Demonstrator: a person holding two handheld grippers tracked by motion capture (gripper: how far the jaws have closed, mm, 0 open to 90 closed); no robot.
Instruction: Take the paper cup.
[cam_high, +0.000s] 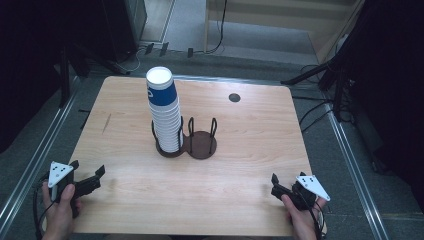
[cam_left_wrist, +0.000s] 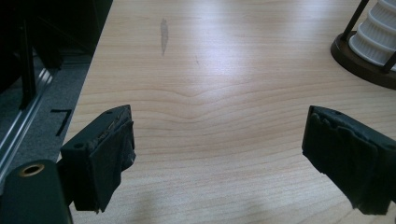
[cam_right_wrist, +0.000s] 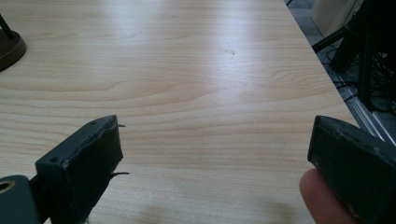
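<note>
A tall stack of white paper cups (cam_high: 165, 112), its top cup blue, stands in the left ring of a dark brown two-ring holder (cam_high: 202, 146) at the table's centre; the right ring is empty. My left gripper (cam_high: 89, 168) rests open at the near left corner, well short of the holder. In the left gripper view the left gripper (cam_left_wrist: 219, 126) has only bare wood between its jaws, with the cups (cam_left_wrist: 380, 32) and holder base (cam_left_wrist: 357, 63) at upper right. My right gripper (cam_high: 287, 178) sits open at the near right corner. The right gripper view shows the right gripper (cam_right_wrist: 215, 128) holding nothing, and the holder's edge (cam_right_wrist: 10, 49) far left.
The wooden table (cam_high: 250, 150) has a round dark grommet (cam_high: 234, 97) near its far right and a dark streak (cam_high: 106, 123) on its left. Metal floor rails (cam_high: 30, 165) run along both sides. Black stand legs (cam_high: 320, 75) and cables lie beyond the far right corner.
</note>
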